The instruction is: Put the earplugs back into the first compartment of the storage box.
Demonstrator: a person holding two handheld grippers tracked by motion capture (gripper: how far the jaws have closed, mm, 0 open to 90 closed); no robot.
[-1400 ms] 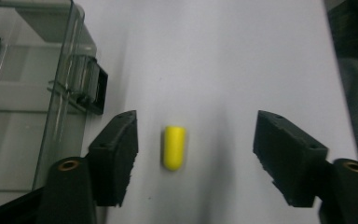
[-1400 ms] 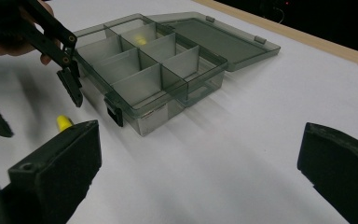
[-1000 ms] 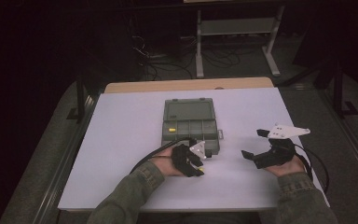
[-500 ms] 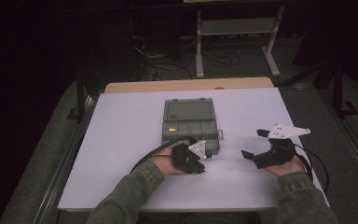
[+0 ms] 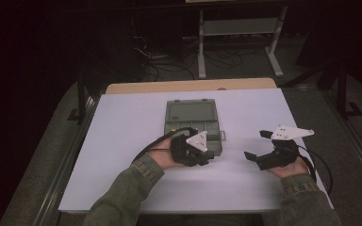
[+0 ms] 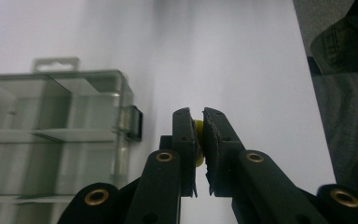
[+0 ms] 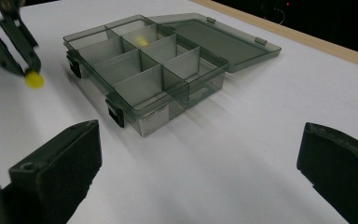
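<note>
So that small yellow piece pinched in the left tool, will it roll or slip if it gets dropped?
The yellow piece looks rounded, so it would probably roll on the smooth white table. It seems tiny and likely light. The left tool grips just its edges, so it might slip.

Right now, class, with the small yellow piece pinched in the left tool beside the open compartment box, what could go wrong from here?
1. The small round yellow piece sits at the very tips of the left tool, so it may slip out.
2. The smoky clear plastic compartment box has small cells; the piece could land in the wrong one, perhaps beside the second yellow piece.
3. The open hinged lid could get knocked.
</note>
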